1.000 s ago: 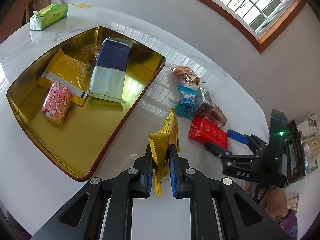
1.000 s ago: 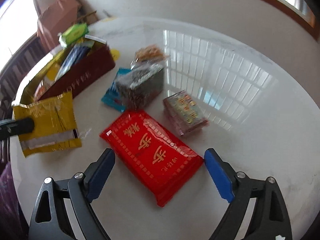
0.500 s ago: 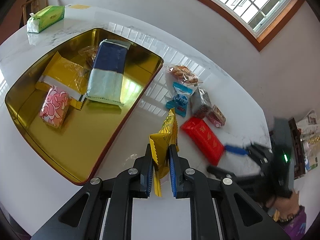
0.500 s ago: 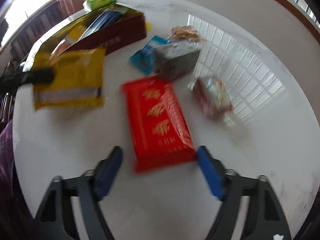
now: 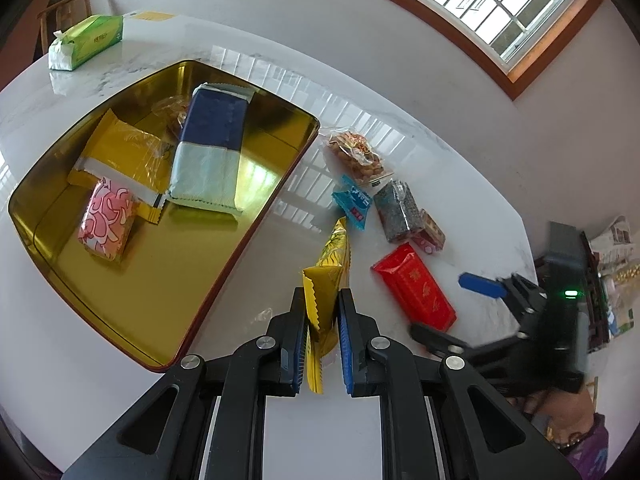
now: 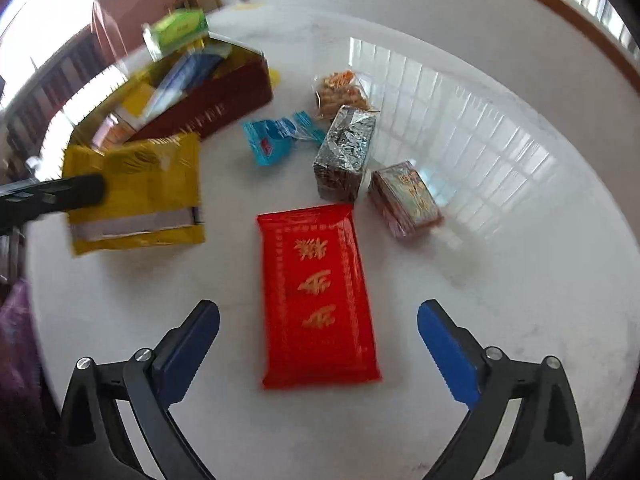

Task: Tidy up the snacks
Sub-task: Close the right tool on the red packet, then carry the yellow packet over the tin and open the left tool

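Observation:
My left gripper [image 5: 323, 340] is shut on a yellow snack packet [image 5: 327, 276] and holds it above the white table beside the gold tin tray [image 5: 60, 272]. The packet shows in the right wrist view [image 6: 136, 192] too. The tray holds a blue-and-green packet [image 5: 210, 148], a yellow packet [image 5: 120, 152] and a pink one [image 5: 106, 220]. My right gripper [image 6: 318, 344] is open, its fingers on either side of the near end of a red packet [image 6: 316, 296] lying on the table; it also shows in the left wrist view [image 5: 414, 286].
Loose on the table beyond the red packet: a blue sachet [image 6: 276, 140], a dark foil block [image 6: 346, 152], a small red-brown pack [image 6: 406, 198] and a bag of nuts [image 6: 340, 90]. A green tissue pack [image 5: 86, 40] lies past the tray. The table edge curves at right.
My right gripper has swung round until the red packet lies lengthwise between its open fingers. My left gripper has kept hold of the yellow packet and stayed beside the tray.

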`<move>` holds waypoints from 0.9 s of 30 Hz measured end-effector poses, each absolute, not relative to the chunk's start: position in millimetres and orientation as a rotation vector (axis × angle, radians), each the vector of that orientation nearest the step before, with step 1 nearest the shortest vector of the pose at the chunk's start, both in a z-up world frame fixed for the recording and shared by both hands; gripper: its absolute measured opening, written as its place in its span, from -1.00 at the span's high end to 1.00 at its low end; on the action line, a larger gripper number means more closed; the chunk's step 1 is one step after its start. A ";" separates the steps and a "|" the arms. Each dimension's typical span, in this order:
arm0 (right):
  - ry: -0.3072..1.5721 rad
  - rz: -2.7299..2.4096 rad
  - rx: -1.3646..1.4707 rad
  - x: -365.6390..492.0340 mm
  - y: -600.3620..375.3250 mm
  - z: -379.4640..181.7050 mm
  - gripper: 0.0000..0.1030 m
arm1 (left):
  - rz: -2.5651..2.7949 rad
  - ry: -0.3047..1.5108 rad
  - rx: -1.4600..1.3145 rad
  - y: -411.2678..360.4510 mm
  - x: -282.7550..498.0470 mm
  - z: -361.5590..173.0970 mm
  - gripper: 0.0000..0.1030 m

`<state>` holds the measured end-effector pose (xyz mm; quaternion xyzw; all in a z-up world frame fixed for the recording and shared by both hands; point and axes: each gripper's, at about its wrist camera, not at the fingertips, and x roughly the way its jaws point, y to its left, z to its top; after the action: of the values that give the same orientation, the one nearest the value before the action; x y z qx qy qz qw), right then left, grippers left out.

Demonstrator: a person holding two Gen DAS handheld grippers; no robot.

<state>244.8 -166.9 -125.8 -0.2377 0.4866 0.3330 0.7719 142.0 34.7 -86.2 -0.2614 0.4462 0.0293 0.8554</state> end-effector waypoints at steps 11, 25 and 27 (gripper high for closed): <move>1.045 0.617 -0.492 221.5 -225.6 -126.7 0.20 | 0.008 0.923 -0.506 27.3 142.6 -77.6 0.71; 0.918 0.109 0.012 175.8 -442.2 -129.4 0.20 | -0.054 0.908 -0.471 24.4 142.1 -58.2 0.72; 0.892 0.085 0.019 176.4 -443.5 -131.0 0.19 | -0.054 0.892 -0.452 25.5 141.2 -51.4 0.72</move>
<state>176.4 -443.5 -131.0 0.0094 0.4311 0.0412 0.9013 141.2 25.5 -51.4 -0.2165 0.4275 -0.0259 0.8773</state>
